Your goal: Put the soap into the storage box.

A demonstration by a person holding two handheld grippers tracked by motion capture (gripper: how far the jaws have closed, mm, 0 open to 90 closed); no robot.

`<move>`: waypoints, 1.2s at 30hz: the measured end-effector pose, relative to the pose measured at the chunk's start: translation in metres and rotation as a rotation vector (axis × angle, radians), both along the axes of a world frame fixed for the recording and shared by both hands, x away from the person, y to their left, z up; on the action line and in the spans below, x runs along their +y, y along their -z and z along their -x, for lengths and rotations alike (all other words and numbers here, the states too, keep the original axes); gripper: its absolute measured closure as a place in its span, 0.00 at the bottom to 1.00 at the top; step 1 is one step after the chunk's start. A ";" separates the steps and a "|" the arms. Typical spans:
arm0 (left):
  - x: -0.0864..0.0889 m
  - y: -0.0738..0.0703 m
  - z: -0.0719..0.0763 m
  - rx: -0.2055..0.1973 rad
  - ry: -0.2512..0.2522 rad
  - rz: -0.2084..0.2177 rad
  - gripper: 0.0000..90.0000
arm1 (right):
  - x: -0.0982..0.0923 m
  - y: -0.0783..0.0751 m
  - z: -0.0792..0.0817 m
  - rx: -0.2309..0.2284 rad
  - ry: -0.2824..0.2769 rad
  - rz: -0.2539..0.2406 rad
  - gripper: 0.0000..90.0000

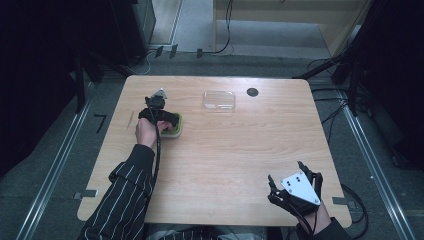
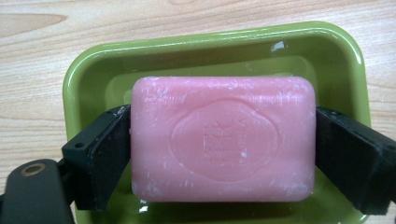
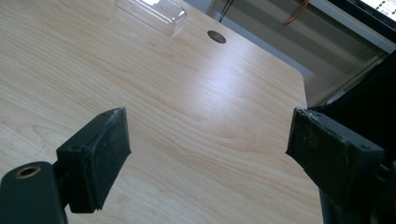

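A pink bar of soap (image 2: 223,140) lies flat in a green dish (image 2: 210,46) on the wooden table. My left gripper (image 2: 223,144) reaches down into the dish with the soap between its jaws. Its pads (image 2: 112,154) stand right at the bar's two short ends, and I see no squeeze on it. From the high view, the left gripper (image 1: 165,116) is over the dish (image 1: 176,132) at the table's left. My right gripper (image 1: 285,171) rests near the front right corner, open and empty (image 3: 208,140).
A clear plastic box (image 1: 218,99) sits at the back middle of the table (image 1: 225,150), with a round cable hole (image 1: 252,92) to its right. Both show ahead of the right gripper: the box (image 3: 152,11) and the hole (image 3: 216,36). Black stands and cables ring the table.
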State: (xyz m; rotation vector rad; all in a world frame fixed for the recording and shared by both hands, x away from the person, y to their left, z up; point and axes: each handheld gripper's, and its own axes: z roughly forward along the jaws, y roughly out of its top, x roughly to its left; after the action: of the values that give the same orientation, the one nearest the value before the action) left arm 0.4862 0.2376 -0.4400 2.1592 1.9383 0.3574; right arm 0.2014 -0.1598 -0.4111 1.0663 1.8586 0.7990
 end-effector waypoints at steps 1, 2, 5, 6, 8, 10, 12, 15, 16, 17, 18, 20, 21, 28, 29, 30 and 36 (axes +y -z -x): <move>0.000 0.000 0.000 -0.003 -0.002 0.000 0.10 | 0.000 0.000 0.000 0.000 -0.002 0.001 0.15; 0.000 -0.001 0.001 -0.001 0.002 -0.002 0.10 | 0.000 0.000 0.000 0.001 -0.001 -0.001 0.15; 0.000 -0.004 0.002 -0.005 0.003 -0.005 0.08 | 0.000 0.000 0.000 0.003 0.000 -0.004 0.15; 0.000 -0.004 0.002 -0.003 0.002 -0.007 0.08 | 0.001 0.000 -0.001 0.003 0.002 -0.006 0.15; 0.001 -0.006 0.003 -0.005 0.006 0.002 0.07 | 0.001 0.001 -0.002 0.001 0.002 -0.004 0.15; 0.002 -0.009 0.004 -0.004 0.009 0.000 0.06 | 0.000 0.001 -0.003 0.002 0.000 -0.002 0.15; 0.003 -0.012 0.006 -0.013 0.008 -0.002 0.06 | 0.000 0.002 -0.005 0.006 -0.001 -0.003 0.15; 0.005 -0.016 0.009 -0.012 0.012 0.006 0.05 | -0.001 0.002 -0.005 0.009 -0.001 -0.009 0.15; 0.006 -0.017 0.010 -0.012 0.011 0.008 0.05 | -0.002 0.002 -0.005 0.007 -0.003 -0.007 0.15; 0.006 -0.017 0.011 -0.014 0.009 0.009 0.05 | -0.002 0.002 -0.005 0.006 -0.006 -0.006 0.15; 0.007 -0.018 0.014 -0.017 0.007 0.012 0.05 | -0.002 0.002 -0.004 0.005 -0.005 -0.008 0.15; 0.007 -0.020 0.017 -0.014 0.012 0.009 0.05 | -0.002 0.002 -0.003 0.004 -0.006 -0.008 0.15; 0.007 -0.021 0.019 -0.017 0.011 0.011 0.05 | -0.003 0.002 -0.002 0.003 -0.005 -0.009 0.15; 0.003 -0.025 0.030 -0.020 0.039 0.004 0.05 | -0.003 0.001 -0.001 -0.004 -0.005 -0.013 0.15; 0.003 -0.024 0.032 -0.017 0.041 0.007 0.05 | -0.002 0.001 0.000 -0.004 -0.004 -0.013 0.15; 0.005 -0.024 0.034 -0.017 0.044 0.005 0.05 | -0.001 0.000 0.000 -0.003 -0.008 -0.010 0.15; 0.009 -0.027 0.044 -0.018 0.049 0.010 0.05 | 0.000 0.000 0.000 -0.006 -0.006 -0.006 0.15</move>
State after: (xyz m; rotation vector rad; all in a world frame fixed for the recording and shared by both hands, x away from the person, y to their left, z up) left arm 0.4427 0.2462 -0.4130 2.1853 1.8699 0.3573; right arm 0.2010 -0.1600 -0.4111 1.0613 1.8565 0.8108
